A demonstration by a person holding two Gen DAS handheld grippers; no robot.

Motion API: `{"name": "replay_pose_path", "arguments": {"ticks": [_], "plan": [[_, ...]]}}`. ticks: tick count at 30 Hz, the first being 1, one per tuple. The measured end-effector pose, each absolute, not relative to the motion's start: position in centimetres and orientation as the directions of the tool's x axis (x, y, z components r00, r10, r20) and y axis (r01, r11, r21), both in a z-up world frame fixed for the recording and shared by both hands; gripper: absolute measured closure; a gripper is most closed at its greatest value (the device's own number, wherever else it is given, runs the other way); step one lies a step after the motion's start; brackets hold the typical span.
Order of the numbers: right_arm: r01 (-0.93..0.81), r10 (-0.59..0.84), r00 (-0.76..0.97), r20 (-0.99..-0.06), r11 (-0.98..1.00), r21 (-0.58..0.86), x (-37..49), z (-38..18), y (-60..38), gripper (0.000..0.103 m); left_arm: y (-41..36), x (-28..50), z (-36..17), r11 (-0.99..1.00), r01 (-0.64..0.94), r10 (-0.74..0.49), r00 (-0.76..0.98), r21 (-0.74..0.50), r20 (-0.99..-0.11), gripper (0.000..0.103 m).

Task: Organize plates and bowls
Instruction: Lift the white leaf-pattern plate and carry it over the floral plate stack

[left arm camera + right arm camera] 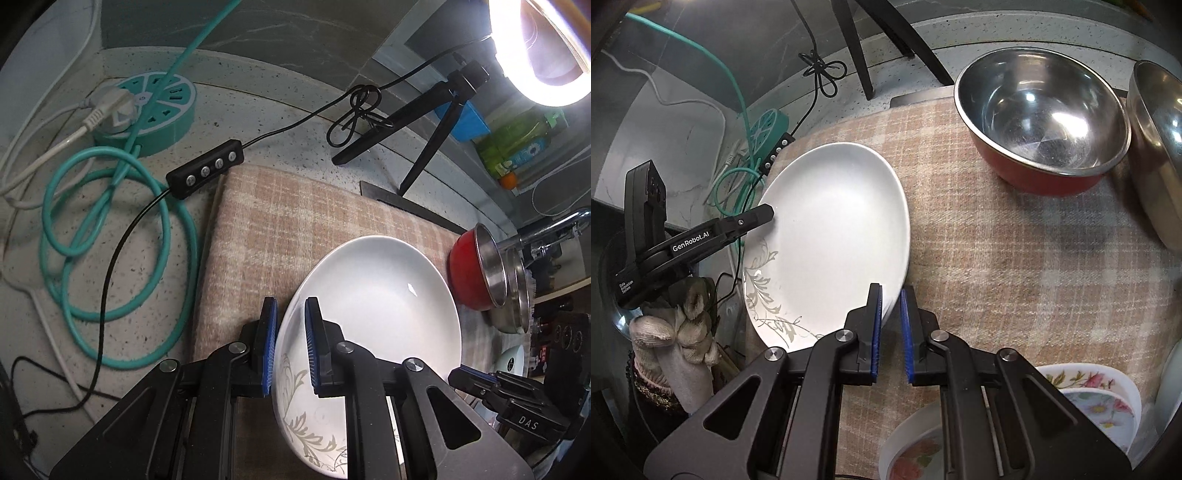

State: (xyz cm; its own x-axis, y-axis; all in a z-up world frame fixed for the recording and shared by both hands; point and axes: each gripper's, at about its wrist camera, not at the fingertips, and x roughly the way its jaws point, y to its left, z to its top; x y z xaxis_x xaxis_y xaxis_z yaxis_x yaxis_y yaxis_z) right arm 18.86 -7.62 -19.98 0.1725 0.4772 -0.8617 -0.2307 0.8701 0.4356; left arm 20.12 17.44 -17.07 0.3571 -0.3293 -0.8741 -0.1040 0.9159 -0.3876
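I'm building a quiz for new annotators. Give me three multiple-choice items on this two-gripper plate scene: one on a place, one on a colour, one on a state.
1. Where does the red-sided bowl stand?
A. On the checked cloth
B. Inside the white plate
C. On the teal power hub

2. What colour is the coiled cable beside the cloth?
A. Orange
B. Teal
C. Purple

3. How is the white plate held?
A. It lies untouched
B. One gripper alone holds it
C. Both grippers clamp its rim

Key:
1 A, the bowl sits on the cloth behind the plate.
2 B, the loops by the round hub are teal.
3 C, the left gripper pinches the rim near the leaf pattern and the right gripper pinches the opposite edge.
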Motion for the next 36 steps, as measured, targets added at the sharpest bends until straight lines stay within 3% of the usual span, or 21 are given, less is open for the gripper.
{"name": "replay_pose_path", "arguments": {"ticks": [36], "plan": [[-0.319, 0.516, 0.228, -0.826, 0.841, 0.438, 11.6, -15.6, -15.4, 0.093, 12.7, 9.7, -12.0, 0.886, -0.091, -0.363, 0.472, -0.455, -0.803, 0.09]]}}
